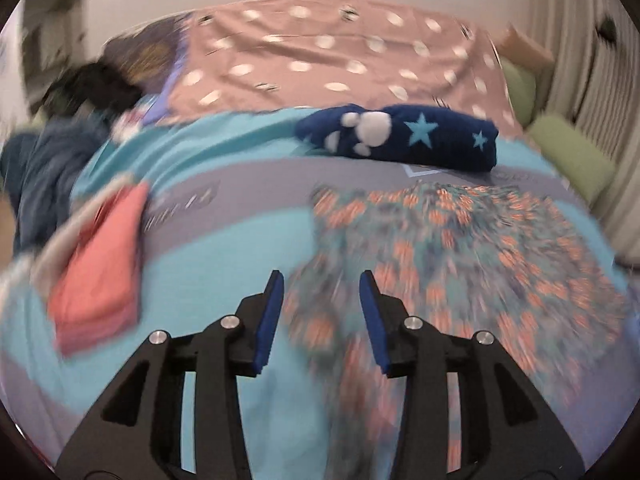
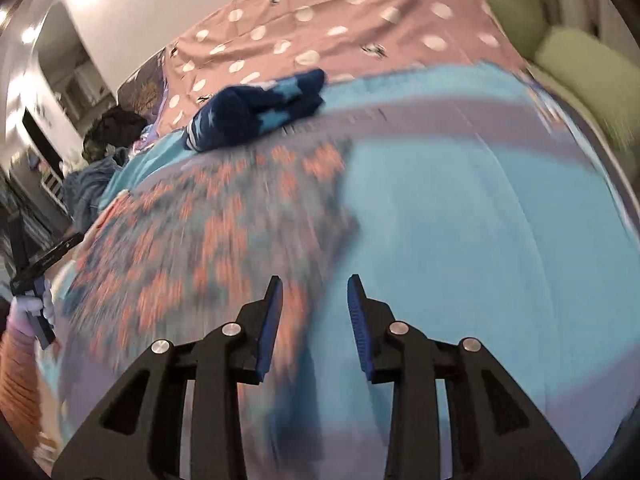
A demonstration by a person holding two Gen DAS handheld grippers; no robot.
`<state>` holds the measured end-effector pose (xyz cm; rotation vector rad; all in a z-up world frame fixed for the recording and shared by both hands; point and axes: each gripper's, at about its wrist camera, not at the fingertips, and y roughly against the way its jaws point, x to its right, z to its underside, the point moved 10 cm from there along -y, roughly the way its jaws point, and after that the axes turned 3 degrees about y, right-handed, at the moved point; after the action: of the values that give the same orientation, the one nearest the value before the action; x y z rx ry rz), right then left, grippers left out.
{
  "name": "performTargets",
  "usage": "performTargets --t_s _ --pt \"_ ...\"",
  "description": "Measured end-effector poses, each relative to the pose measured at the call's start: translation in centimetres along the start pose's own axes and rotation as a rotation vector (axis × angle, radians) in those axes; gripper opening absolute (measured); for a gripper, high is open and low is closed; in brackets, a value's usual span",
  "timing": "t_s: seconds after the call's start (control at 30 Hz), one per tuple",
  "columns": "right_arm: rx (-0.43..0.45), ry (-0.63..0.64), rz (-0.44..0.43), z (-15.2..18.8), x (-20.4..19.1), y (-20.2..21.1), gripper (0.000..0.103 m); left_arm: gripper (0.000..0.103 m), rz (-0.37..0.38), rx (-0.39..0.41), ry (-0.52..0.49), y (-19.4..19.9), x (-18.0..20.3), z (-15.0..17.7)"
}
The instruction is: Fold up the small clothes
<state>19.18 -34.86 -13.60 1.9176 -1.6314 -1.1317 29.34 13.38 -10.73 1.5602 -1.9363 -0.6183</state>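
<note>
A small teal garment with an orange pattern [image 1: 460,256] lies spread flat on the blue and grey bedcover [image 1: 224,240]. It also shows in the right wrist view [image 2: 216,224]. My left gripper [image 1: 322,280] is open and empty, just above the garment's near left edge. My right gripper [image 2: 315,282] is open and empty, above the garment's near right edge. A folded navy piece with stars [image 1: 404,136] lies behind the garment; it also shows in the right wrist view [image 2: 256,112]. Both views are motion-blurred.
A folded coral-pink piece [image 1: 100,272] lies at the left. A dark blue heap of clothes [image 1: 44,176] sits at the far left. A pink dotted cover [image 1: 340,56] lies behind. Green cushions [image 1: 568,152] line the right side. The left gripper's body [image 2: 36,272] shows at the right view's left edge.
</note>
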Motion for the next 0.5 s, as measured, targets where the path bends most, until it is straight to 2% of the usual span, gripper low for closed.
performTargets --t_s 0.1,0.2,0.3,0.5 --pt "-0.001 -0.086 -0.043 4.8 0.4 2.2 0.035 0.041 0.014 0.004 0.065 3.4 -1.9 3.6" --pt "0.018 -0.131 -0.077 7.3 0.2 3.1 0.038 0.041 0.013 -0.025 0.089 5.5 -2.5 7.7" --pt "0.043 -0.169 -0.110 8.2 -0.5 4.1 0.039 0.041 0.060 -0.046 0.151 6.5 -2.3 10.6" --pt "0.038 -0.108 -0.130 9.4 -3.2 5.3 0.039 0.041 0.119 -0.047 0.178 7.1 0.0 12.4"
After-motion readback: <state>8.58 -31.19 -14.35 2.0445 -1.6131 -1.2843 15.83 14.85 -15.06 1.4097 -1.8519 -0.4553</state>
